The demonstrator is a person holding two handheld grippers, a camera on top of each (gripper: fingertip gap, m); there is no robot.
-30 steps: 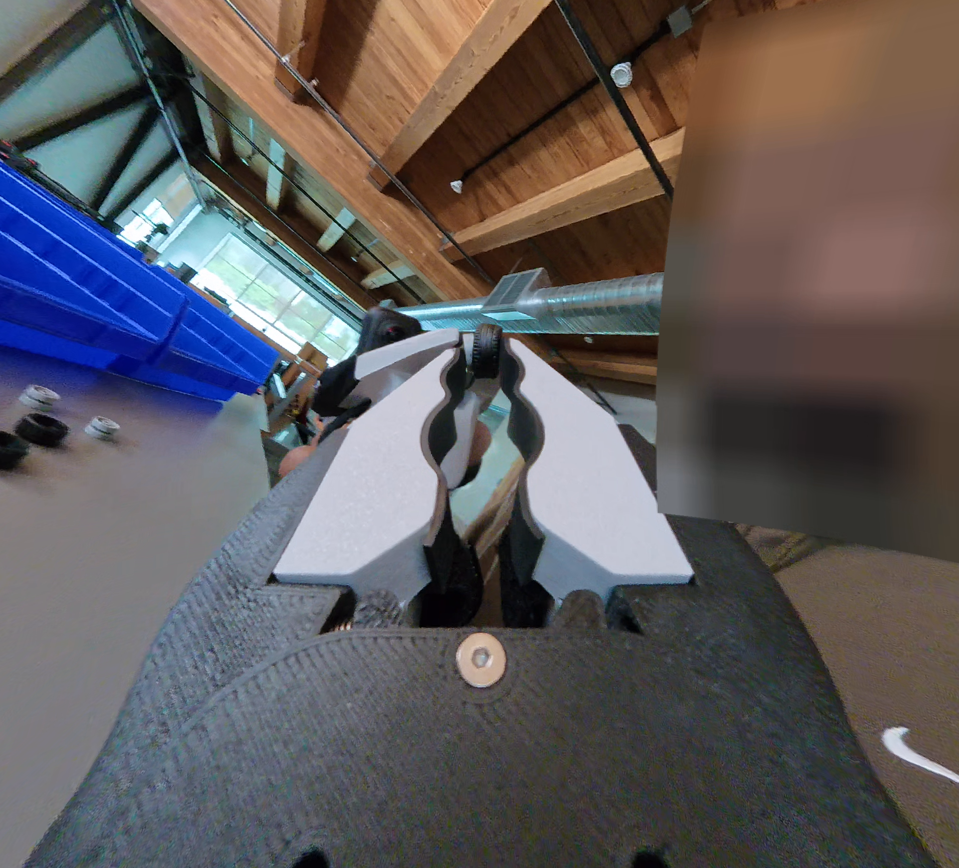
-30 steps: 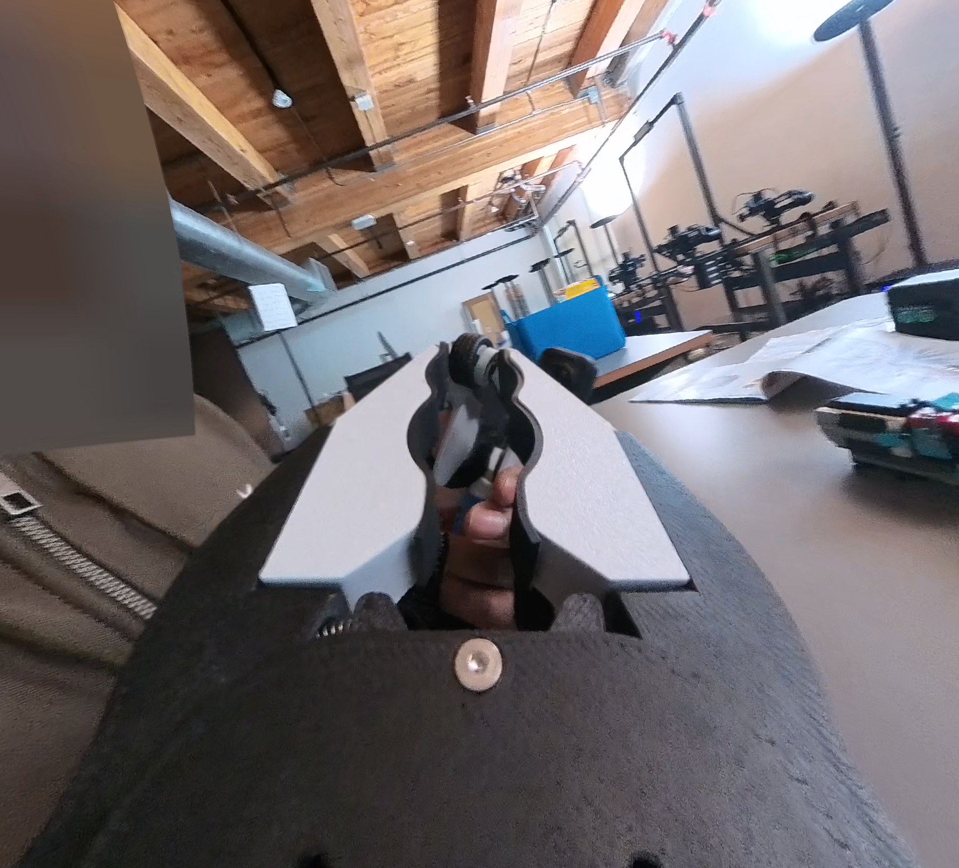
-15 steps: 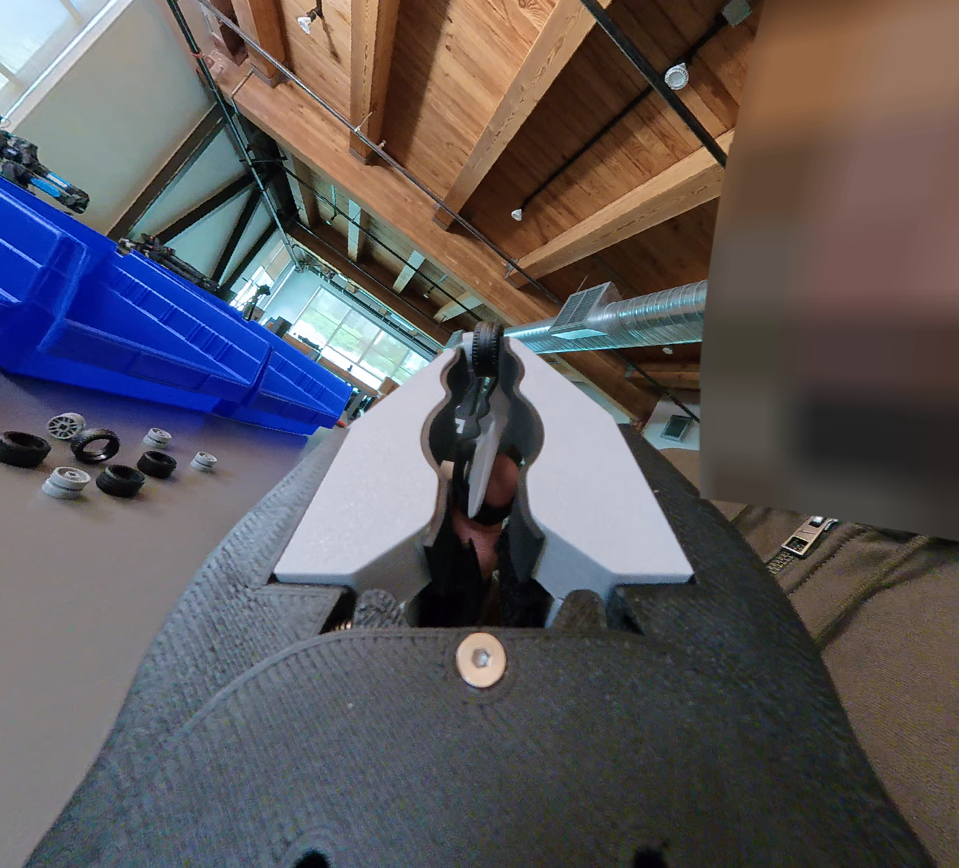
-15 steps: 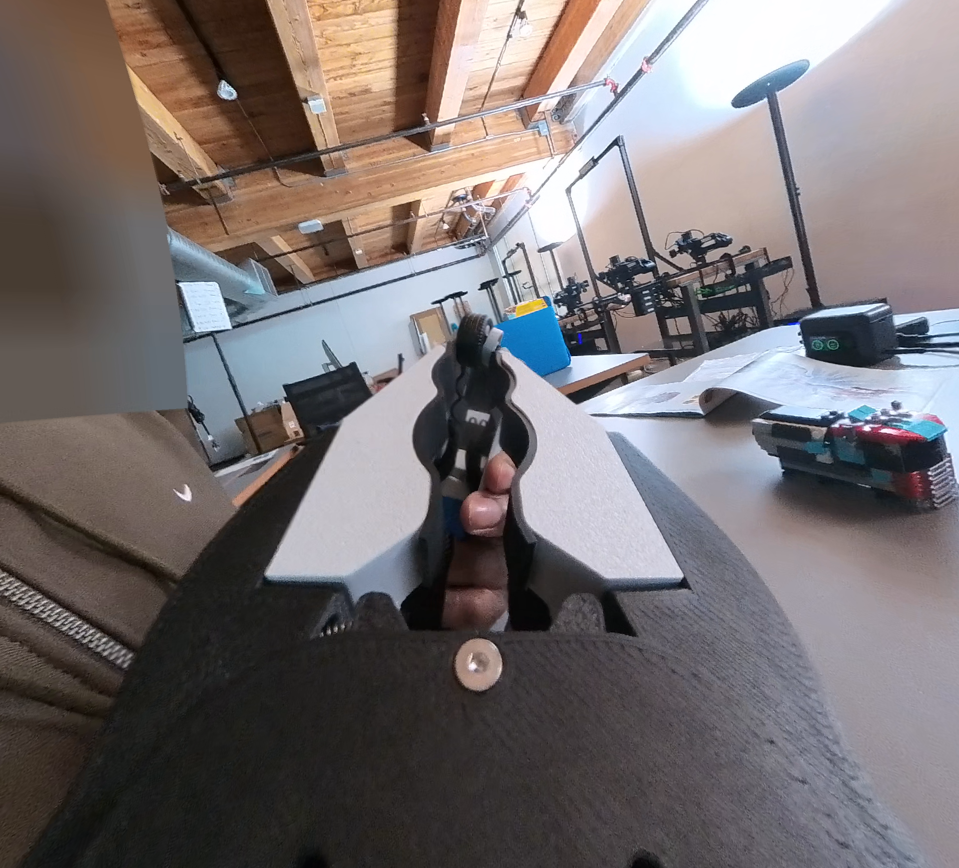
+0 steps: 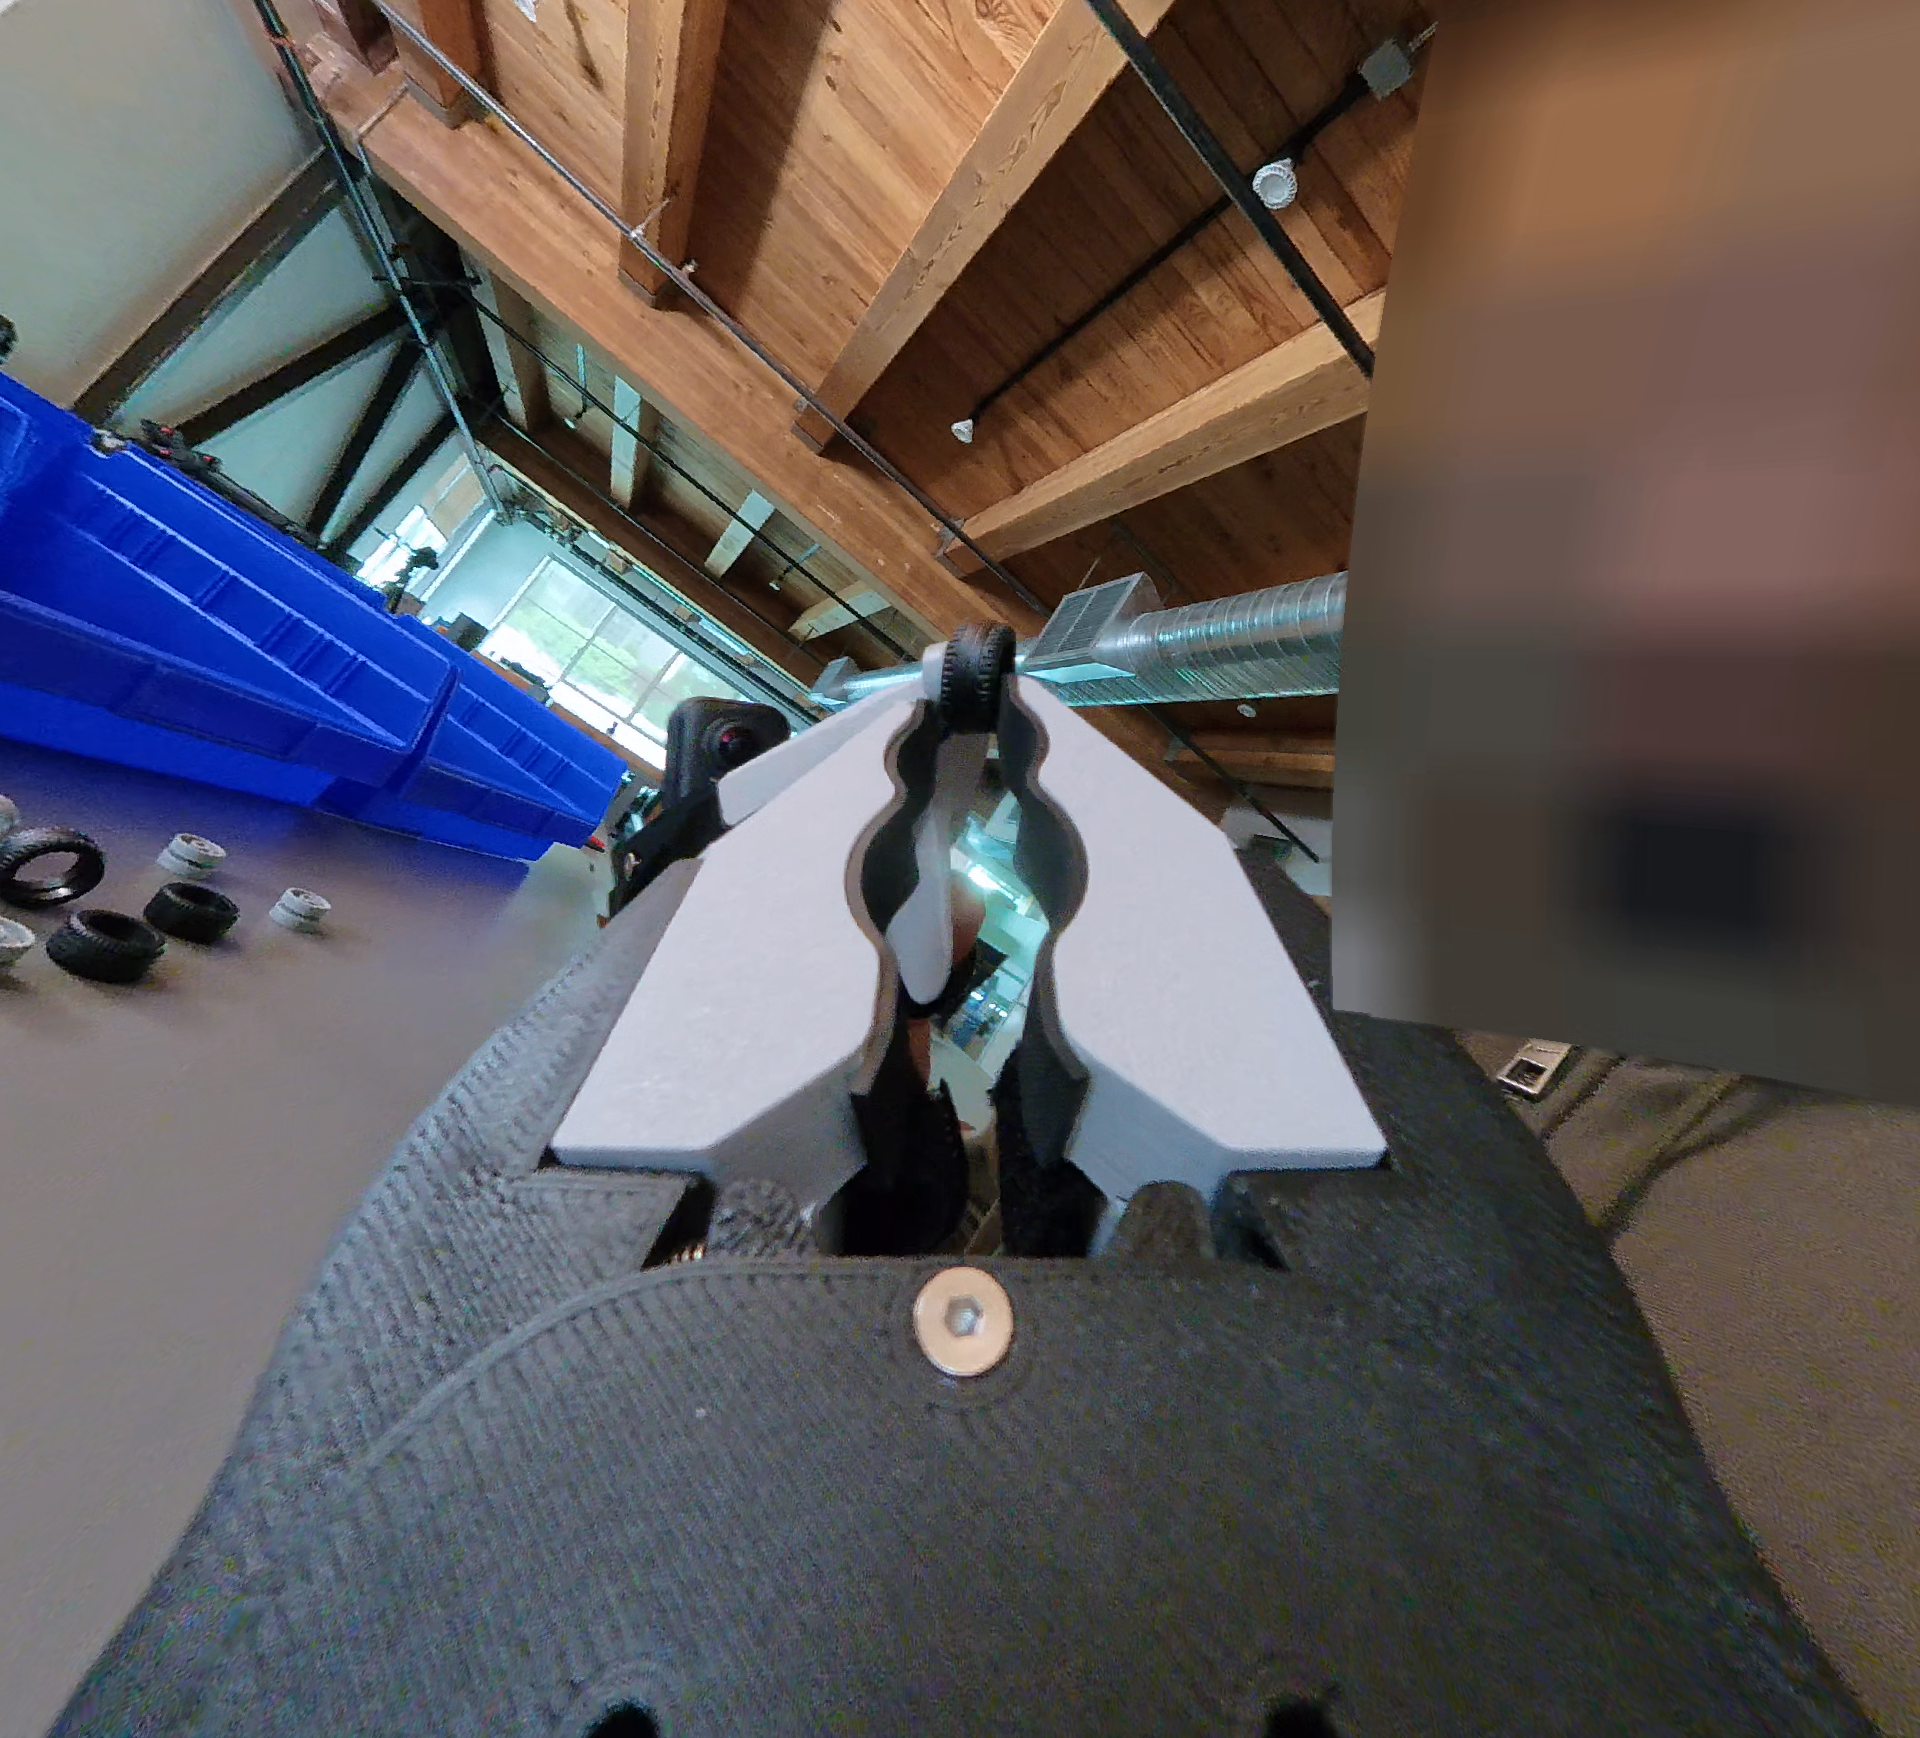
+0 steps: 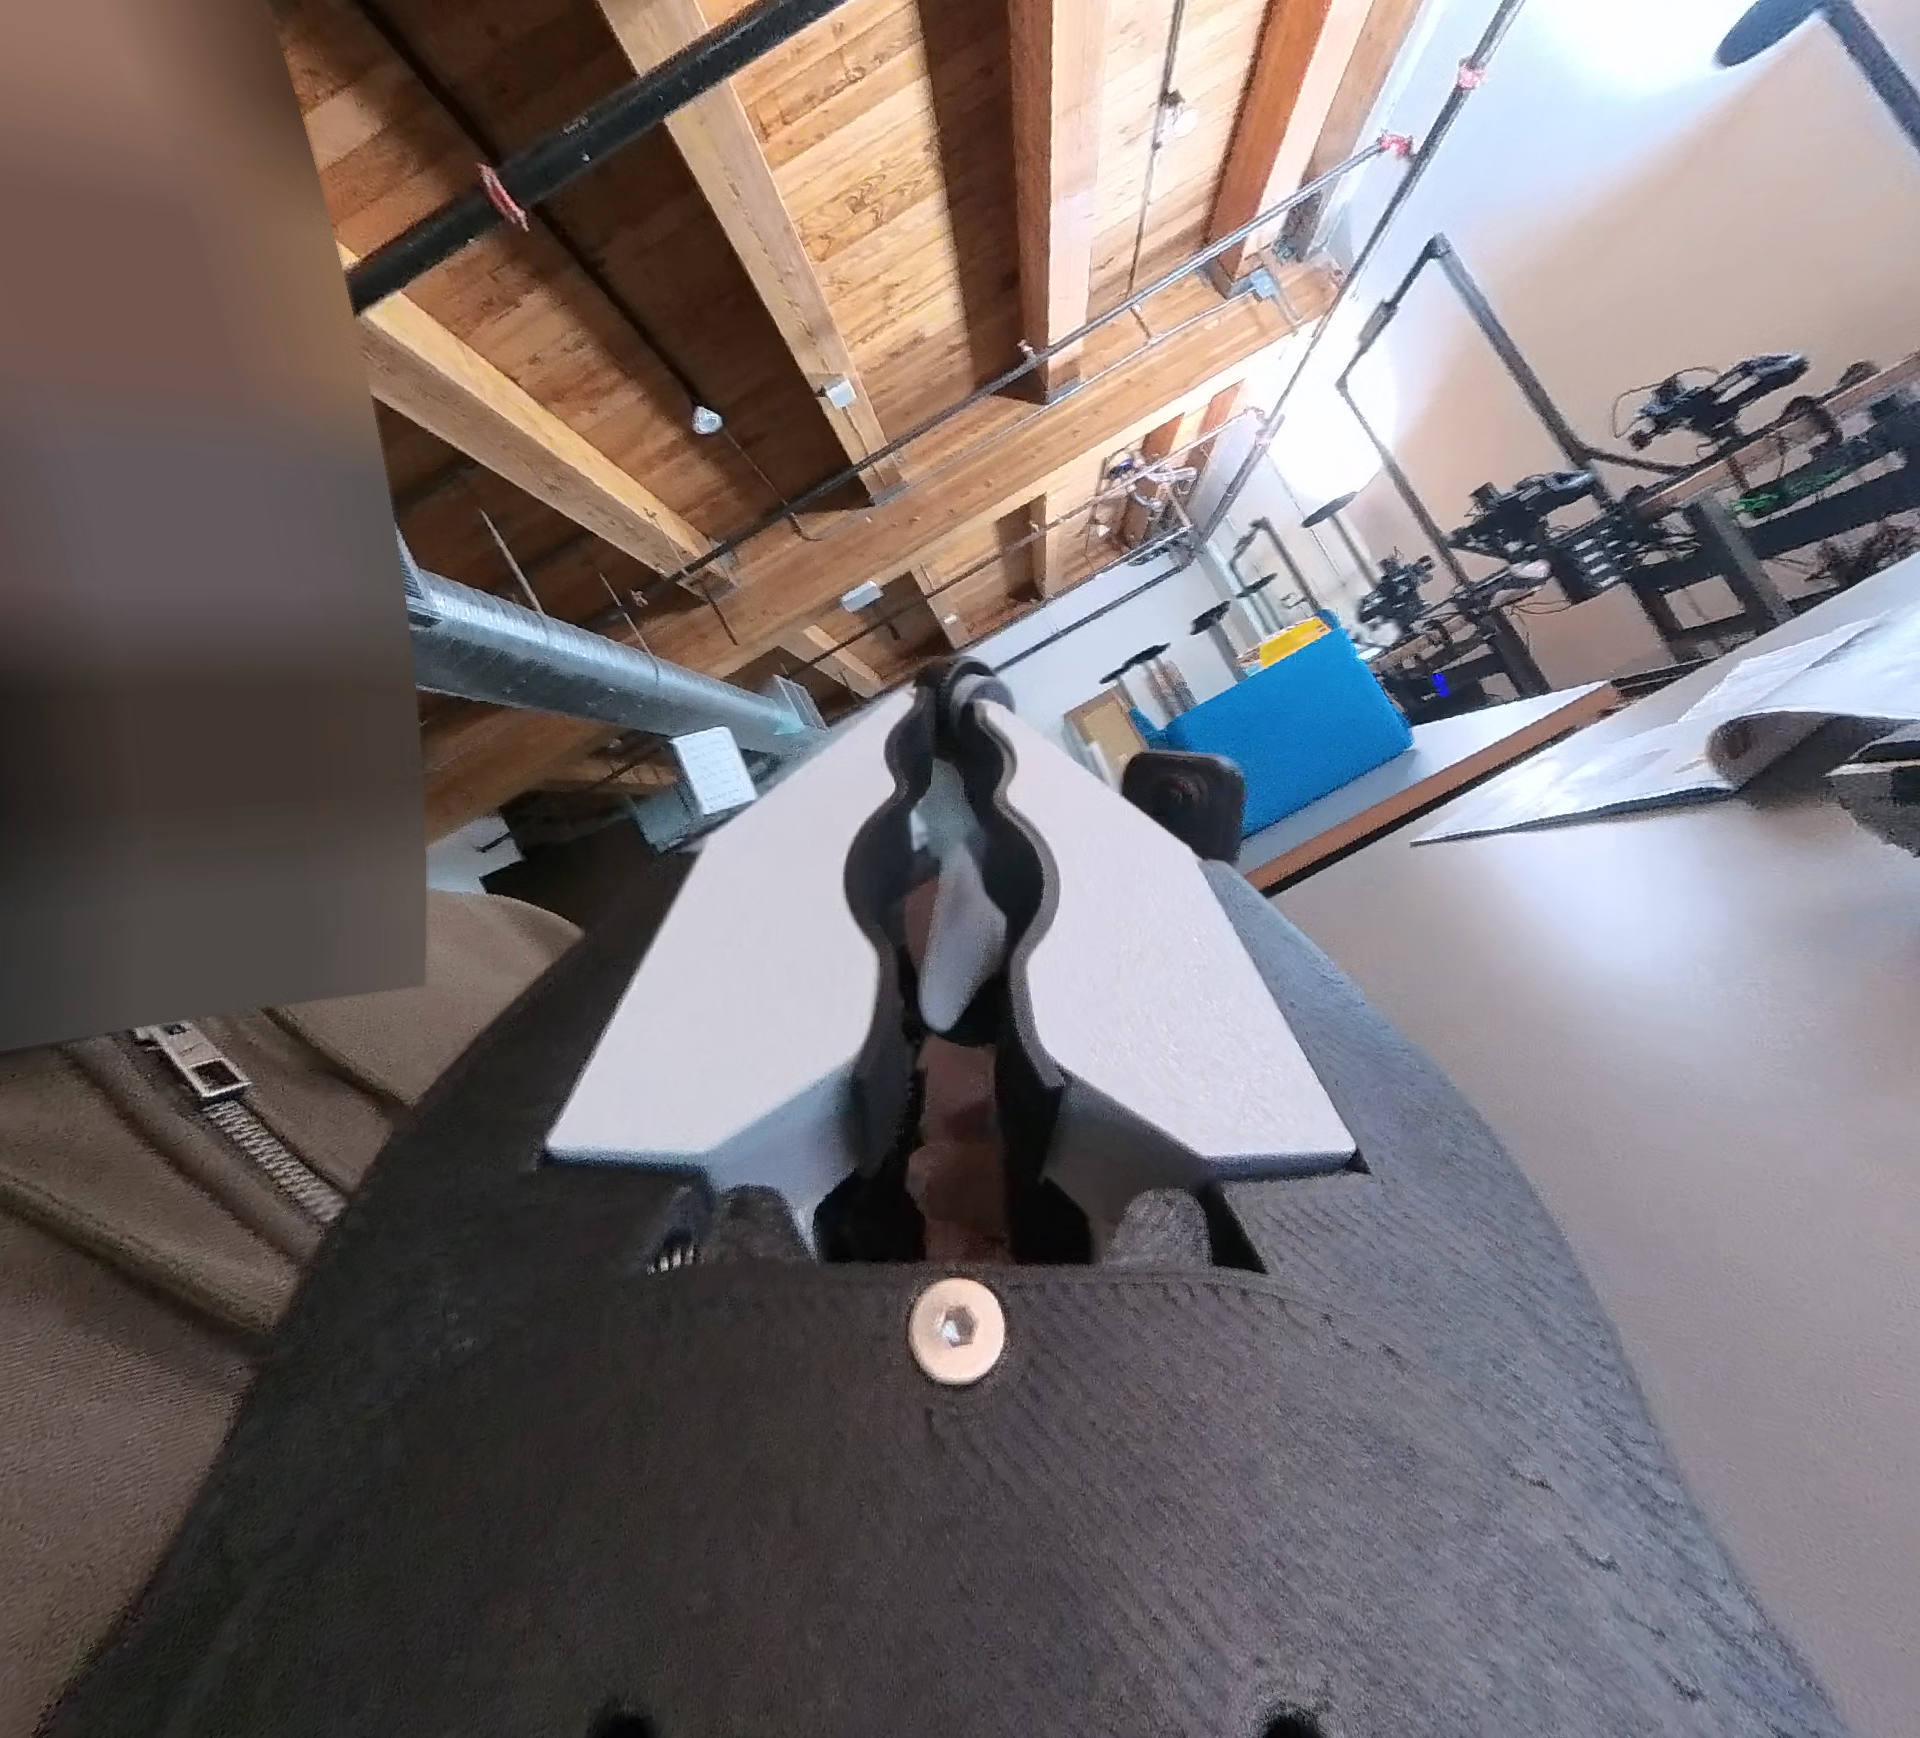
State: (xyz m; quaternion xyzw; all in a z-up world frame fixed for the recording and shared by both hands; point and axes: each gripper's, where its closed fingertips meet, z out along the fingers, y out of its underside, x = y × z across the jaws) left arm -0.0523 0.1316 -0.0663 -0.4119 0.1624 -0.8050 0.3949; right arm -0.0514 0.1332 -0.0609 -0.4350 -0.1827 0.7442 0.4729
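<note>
Under a timber-beamed ceiling [image 5: 935, 130], above the grey worktop [image 5: 208, 1117], the left gripper [image 5: 971, 686] pinches a small black rubber tyre [image 5: 977, 675]; the right gripper [image 6: 951, 701] clenches a small grey wheel hub [image 6: 977, 686] against that tyre.

Tyre [image 5: 977, 675]: black, ribbed tread.
Bins [image 5: 208, 649]: bright blue.
Ceiling [image 5: 831, 130]: brown wood grain.
Fingers [image 5: 1164, 961]: grey, black-edged.
Table [image 6: 1558, 1065]: beige.

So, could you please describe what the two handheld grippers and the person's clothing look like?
Each gripper, left and right, has a coarse black printed body, a silver hex screw, and pale grey wedge fingers with wavy black inner pads. The person wears an olive-brown zipped jacket.
</note>
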